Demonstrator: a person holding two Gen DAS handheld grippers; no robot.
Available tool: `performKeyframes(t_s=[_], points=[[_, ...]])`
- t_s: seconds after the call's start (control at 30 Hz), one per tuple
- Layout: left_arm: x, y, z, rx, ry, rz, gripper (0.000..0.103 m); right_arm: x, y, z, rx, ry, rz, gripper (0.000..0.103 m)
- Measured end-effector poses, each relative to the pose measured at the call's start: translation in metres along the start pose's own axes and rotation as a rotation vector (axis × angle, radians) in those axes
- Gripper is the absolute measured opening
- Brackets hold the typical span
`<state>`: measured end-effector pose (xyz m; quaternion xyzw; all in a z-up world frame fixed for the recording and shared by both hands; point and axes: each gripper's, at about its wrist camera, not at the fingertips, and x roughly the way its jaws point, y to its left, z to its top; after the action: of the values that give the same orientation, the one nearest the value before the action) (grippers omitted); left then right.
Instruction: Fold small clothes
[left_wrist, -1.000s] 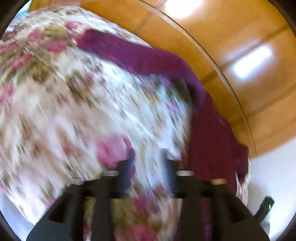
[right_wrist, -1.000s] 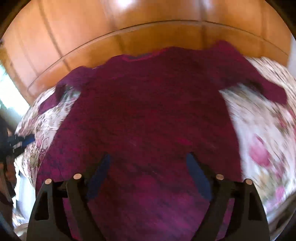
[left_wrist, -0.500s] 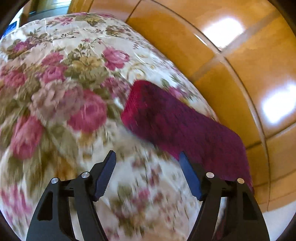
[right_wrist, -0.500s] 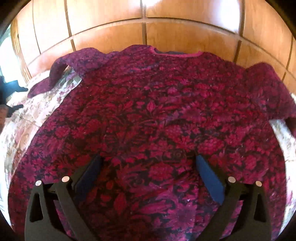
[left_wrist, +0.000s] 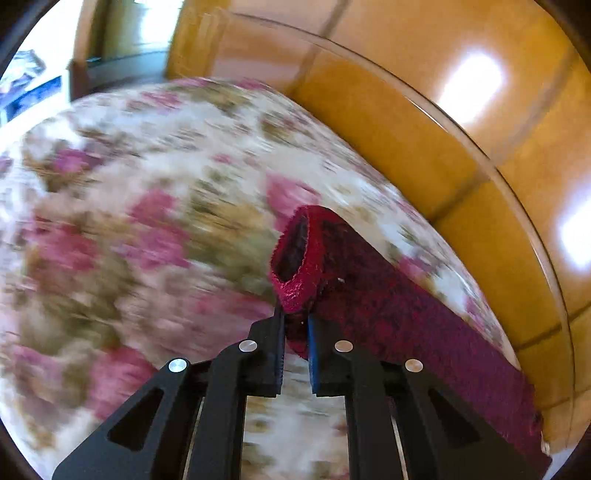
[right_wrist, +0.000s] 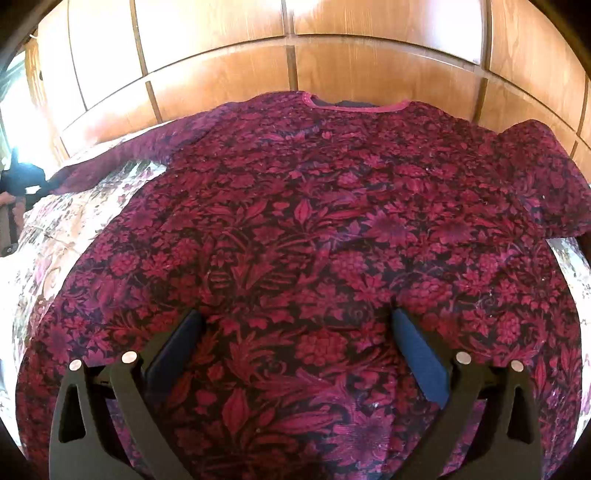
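A dark red top (right_wrist: 314, 240) with a crimson leaf-and-flower pattern lies spread flat, front up, on a bed covered by a cream bedspread (right_wrist: 62, 236) printed with pink roses. Its neckline (right_wrist: 354, 105) points toward the wooden panelled wall (right_wrist: 221, 48) behind the bed, and the body of the garment fills most of the right wrist view. One sleeve (right_wrist: 122, 158) runs out to the left across the bedspread; the other sleeve (right_wrist: 546, 177) lies bunched at the right edge, a little raised.

The right tool (right_wrist: 295, 328) hangs over the lower middle of the top with its two fingers spread wide (as far apart as they look able to go). Nothing sits between the blue pads (right_wrist: 421, 362), and they do not pinch the cloth; whether the tips brush the fabric beneath cannot be told.

In the left wrist view, the left tool (left_wrist: 295, 321) is pressed together on the cuff (left_wrist: 295, 266) of a sleeve. The fingers (left_wrist: 269, 354) clamp the lower rim of the cuff, whose round opening gapes upward just beyond the tips. From there the sleeve stretches away to the lower right, lying along the bedspread (left_wrist: 147, 221) near the bed's edge, beside the glossy wooden panelling (left_wrist: 461, 166). The bedspread in this view is streaked with blur, so its pattern reads only as pink and olive smears.
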<state>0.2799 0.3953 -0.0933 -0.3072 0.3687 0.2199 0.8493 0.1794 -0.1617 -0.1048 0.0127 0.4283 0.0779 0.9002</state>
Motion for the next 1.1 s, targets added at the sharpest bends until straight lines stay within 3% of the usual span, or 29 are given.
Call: performKeyframes(t_s=[0.13, 0.23, 0.33, 0.37, 0.4, 0.47, 0.57, 0.7, 0.83, 0.93, 1.03, 1.1], points=[[0.008, 0.027, -0.008, -0.004, 0.031, 0.054, 0.009, 0.000, 0.000, 0.000, -0.003, -0.002, -0.004, 0.101], [0.014, 0.022, -0.015, 0.030, 0.024, 0.082, 0.010, 0.000, 0.001, -0.001, -0.004, -0.003, -0.005, 0.101], [0.001, 0.017, -0.015, 0.035, 0.017, 0.101, 0.016, -0.001, 0.000, -0.001, -0.002, -0.006, -0.003, 0.101], [-0.007, 0.014, -0.017, 0.027, 0.009, 0.097, 0.024, 0.000, 0.000, -0.001, -0.004, -0.005, -0.004, 0.101], [-0.016, 0.011, -0.019, 0.024, -0.007, 0.082, 0.029, 0.000, 0.000, -0.001, -0.004, -0.004, -0.004, 0.101], [-0.033, -0.003, -0.027, 0.045, -0.041, 0.052, 0.054, 0.000, 0.000, -0.001, -0.004, -0.005, -0.003, 0.101], [-0.060, -0.034, -0.054, 0.103, -0.059, -0.041, 0.057, -0.001, 0.000, -0.001, -0.001, -0.003, -0.001, 0.101], [-0.078, -0.098, -0.110, 0.276, 0.015, -0.193, 0.057, -0.008, -0.007, 0.005, 0.039, 0.015, 0.039, 0.101], [-0.101, -0.177, -0.191, 0.521, 0.092, -0.355, 0.059, -0.039, -0.045, 0.011, 0.195, -0.036, 0.091, 0.099], [-0.109, -0.216, -0.243, 0.646, 0.144, -0.434, 0.059, -0.070, -0.103, 0.009, 0.375, -0.115, 0.075, 0.095], [-0.110, -0.244, -0.289, 0.762, 0.190, -0.463, 0.059, -0.093, -0.188, -0.005, 0.636, -0.183, 0.033, 0.079], [-0.106, -0.254, -0.309, 0.805, 0.226, -0.467, 0.059, -0.094, -0.236, -0.016, 0.767, -0.195, -0.017, 0.061]])
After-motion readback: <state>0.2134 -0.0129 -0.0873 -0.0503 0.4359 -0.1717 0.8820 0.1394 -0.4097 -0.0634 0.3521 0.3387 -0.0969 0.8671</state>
